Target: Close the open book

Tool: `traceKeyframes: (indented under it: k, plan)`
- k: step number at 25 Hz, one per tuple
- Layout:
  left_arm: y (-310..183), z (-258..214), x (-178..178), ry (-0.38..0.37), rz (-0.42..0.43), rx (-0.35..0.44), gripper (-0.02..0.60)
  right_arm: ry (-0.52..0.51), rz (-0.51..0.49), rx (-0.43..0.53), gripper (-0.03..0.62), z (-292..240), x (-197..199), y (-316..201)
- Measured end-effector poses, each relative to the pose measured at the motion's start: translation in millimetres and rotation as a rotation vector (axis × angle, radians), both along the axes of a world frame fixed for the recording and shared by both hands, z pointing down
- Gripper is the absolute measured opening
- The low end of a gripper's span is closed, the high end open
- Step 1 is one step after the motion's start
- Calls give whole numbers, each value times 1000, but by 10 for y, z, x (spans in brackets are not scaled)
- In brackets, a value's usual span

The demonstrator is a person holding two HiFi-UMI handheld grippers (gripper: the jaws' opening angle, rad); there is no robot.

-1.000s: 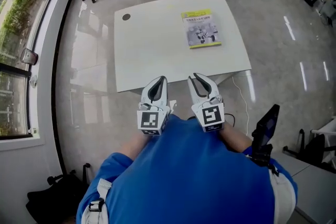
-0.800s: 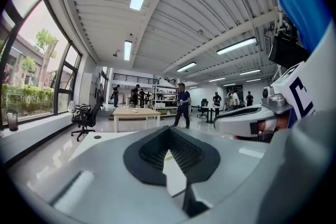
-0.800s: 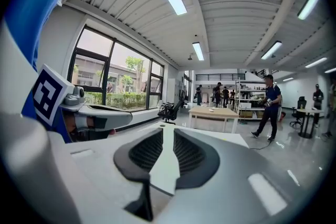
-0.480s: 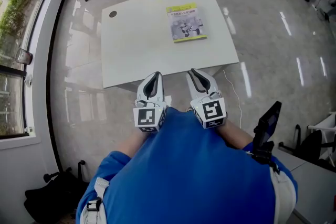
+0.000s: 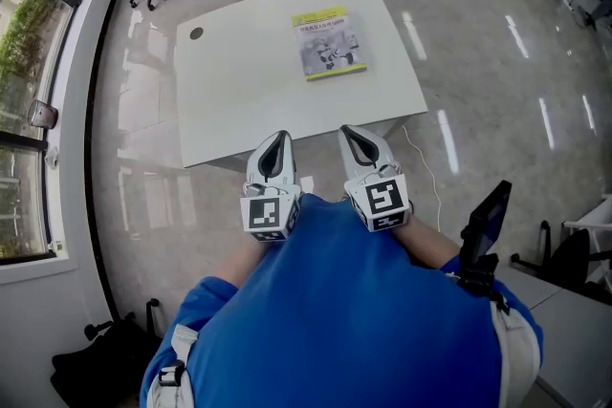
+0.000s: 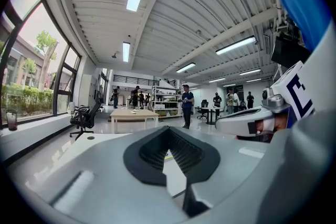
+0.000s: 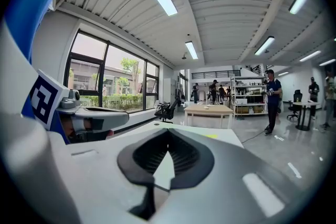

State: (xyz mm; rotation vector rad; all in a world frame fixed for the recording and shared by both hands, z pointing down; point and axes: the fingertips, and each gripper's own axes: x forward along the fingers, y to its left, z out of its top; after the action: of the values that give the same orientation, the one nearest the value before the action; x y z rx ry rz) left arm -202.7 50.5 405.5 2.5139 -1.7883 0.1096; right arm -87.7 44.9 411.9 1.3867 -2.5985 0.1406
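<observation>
Left hand-held gripper and right hand-held gripper both shut, empty. Book well ahead on desk, cover up. Risk: closed tips shove it, book slides.

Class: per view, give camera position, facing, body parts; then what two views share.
Head view: on head, steeply down at table, book; shirt, left gripper, right gripper.
Left gripper view: on it, level across table; right gripper at right.
Right gripper view: on it, same; left gripper at left.
Shared: gripper views both show wooden desk.
</observation>
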Motion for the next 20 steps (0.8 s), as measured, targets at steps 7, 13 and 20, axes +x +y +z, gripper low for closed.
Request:
traceKeyframes:
  k: [7,13,20]
  plan:
    - [-93,10,43,-1,15,-5,8,17,-14,-2,3,70,-1,-60]
    - [-128,6,27,-3,21,-15,8,32,-15,-10,3,85,-43,-105]
    - [-237,84,-20,-12,24,-20,8,35,-26,-15,3,157,-109,-212]
